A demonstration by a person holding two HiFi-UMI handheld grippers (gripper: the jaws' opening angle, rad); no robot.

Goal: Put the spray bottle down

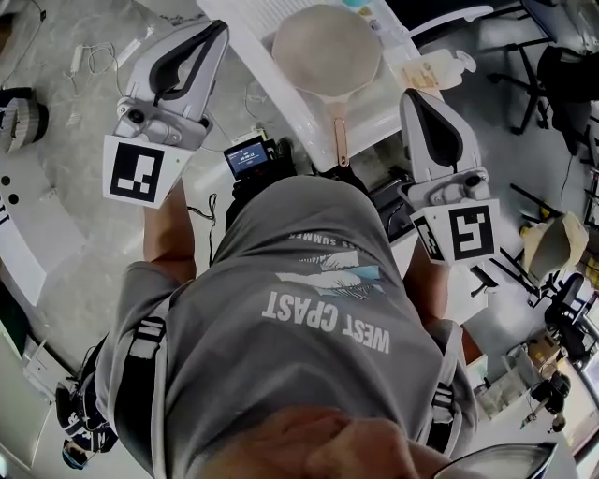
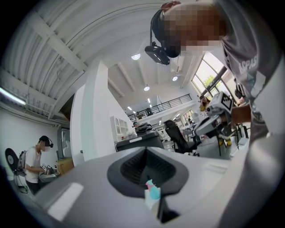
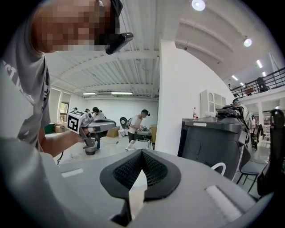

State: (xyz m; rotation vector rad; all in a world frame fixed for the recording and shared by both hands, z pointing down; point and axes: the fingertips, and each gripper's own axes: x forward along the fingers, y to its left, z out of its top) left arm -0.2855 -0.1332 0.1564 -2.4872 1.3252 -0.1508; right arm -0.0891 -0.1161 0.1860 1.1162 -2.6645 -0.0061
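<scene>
A pale spray bottle (image 1: 438,68) with a white head rests on the right corner of the white table (image 1: 265,51), free of both grippers. My left gripper (image 1: 220,26) is raised over the table's left side, its black jaws together and empty. My right gripper (image 1: 413,95) hovers just on my side of the bottle, jaws together with nothing held. In the left gripper view the left gripper (image 2: 146,149) points level into the room, and a teal and pink scrap shows through the slit below its tips. In the right gripper view the right gripper (image 3: 142,152) points level too.
A round beige pan (image 1: 327,45) with a handle sits on the table between the grippers. A small lit screen (image 1: 245,156) hangs at my chest. Chairs and clutter (image 1: 562,75) fill the right floor. A dark cabinet (image 3: 209,138) and people (image 3: 136,124) stand across the room.
</scene>
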